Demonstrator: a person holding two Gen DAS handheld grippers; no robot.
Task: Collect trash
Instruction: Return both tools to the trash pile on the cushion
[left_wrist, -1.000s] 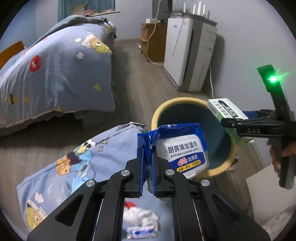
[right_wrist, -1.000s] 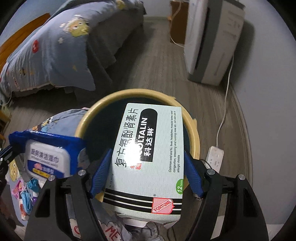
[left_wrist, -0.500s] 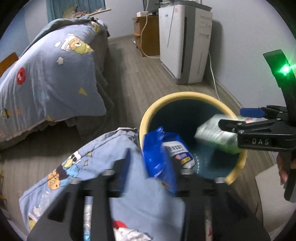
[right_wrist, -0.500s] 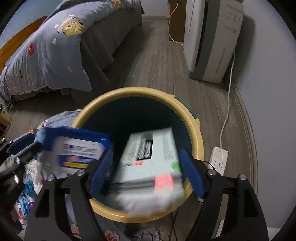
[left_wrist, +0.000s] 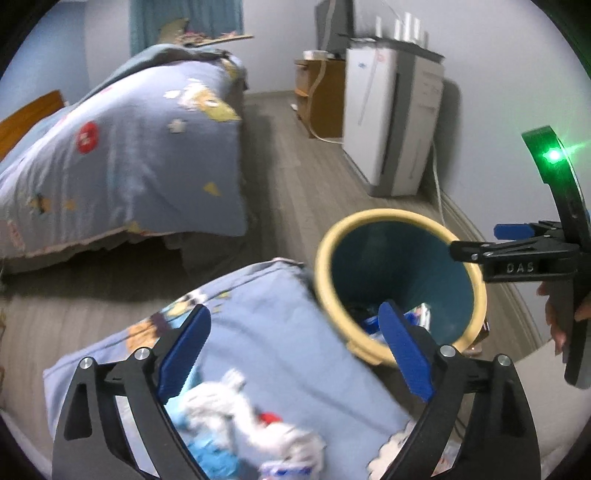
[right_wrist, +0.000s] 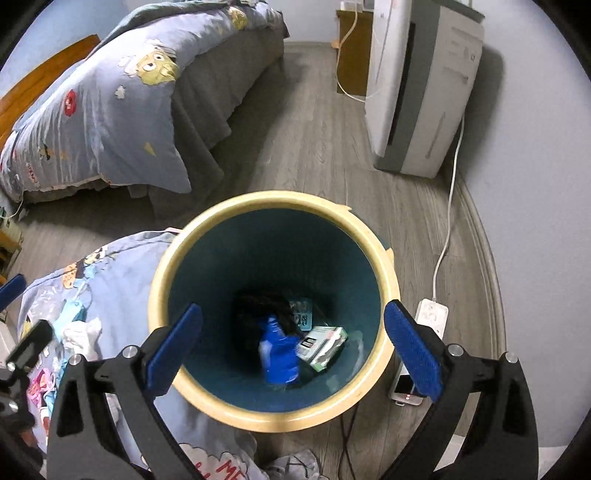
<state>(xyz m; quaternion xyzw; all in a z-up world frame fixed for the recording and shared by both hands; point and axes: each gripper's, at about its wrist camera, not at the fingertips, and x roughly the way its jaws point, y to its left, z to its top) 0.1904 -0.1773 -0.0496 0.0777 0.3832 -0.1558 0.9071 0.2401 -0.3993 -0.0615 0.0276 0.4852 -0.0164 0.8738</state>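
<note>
A round trash bin with a cream rim and teal inside stands on the floor; it also shows in the left wrist view. At its bottom lie the blue wipes pack and the white medicine box. My right gripper is open and empty, directly above the bin. My left gripper is open and empty, above the blue pillow just left of the bin. White crumpled tissue and other scraps lie on the pillow.
A bed with a blue cartoon quilt is at the left. A white air purifier stands by the right wall, with a cable and a power strip on the floor. A phone lies beside the bin.
Both grippers opened. The wipes pack fell from the left one and the medicine box from the right one, and both landed at the bottom of the bin.
</note>
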